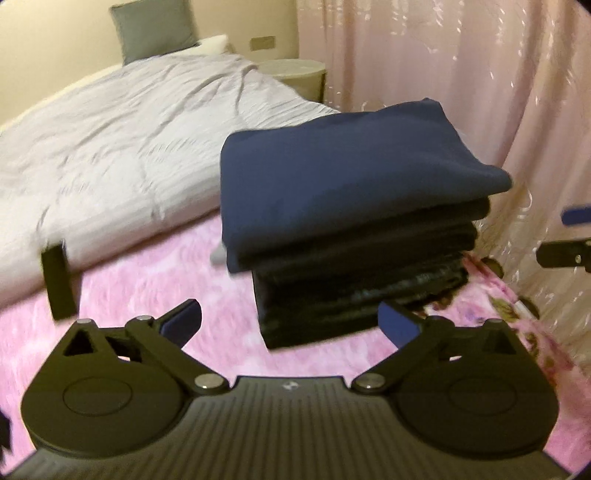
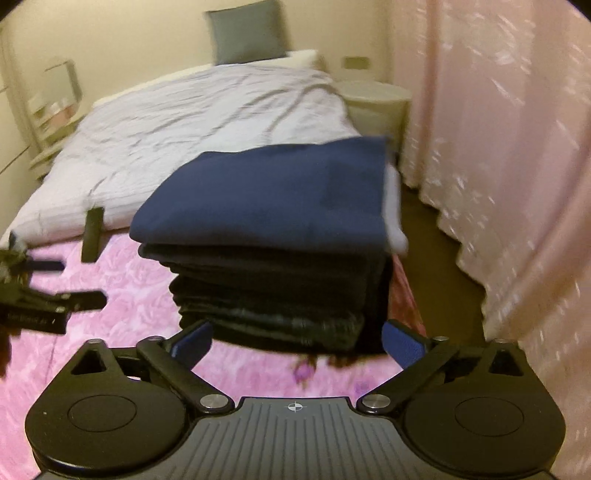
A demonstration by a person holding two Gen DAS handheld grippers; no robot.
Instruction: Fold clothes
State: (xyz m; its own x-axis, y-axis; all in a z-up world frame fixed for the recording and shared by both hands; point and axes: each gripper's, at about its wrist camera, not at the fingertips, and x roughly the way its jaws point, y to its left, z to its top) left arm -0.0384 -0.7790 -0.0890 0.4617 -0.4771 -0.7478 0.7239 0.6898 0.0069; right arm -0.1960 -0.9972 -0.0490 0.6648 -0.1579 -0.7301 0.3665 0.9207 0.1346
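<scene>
A folded navy garment (image 1: 343, 177) (image 2: 273, 199) lies on top of a stack of folded dark clothes (image 1: 362, 288) (image 2: 280, 295) on a fluffy pink blanket (image 1: 147, 288) (image 2: 129, 288). My left gripper (image 1: 291, 321) is open just in front of the stack's base, with nothing between its blue pads (image 1: 400, 326). My right gripper (image 2: 295, 339) is open too, close to the stack's near edge and empty. Each gripper shows at the edge of the other's view: the right gripper (image 1: 569, 236) and the left gripper (image 2: 55, 291).
A bed with a rumpled grey duvet (image 1: 129, 147) (image 2: 203, 129) and a grey pillow (image 2: 247, 31) lies behind the stack. A small black block (image 1: 57, 284) (image 2: 92, 234) stands on the blanket. Pink curtains (image 2: 498, 166) hang on the right, with a round side table (image 2: 376, 99).
</scene>
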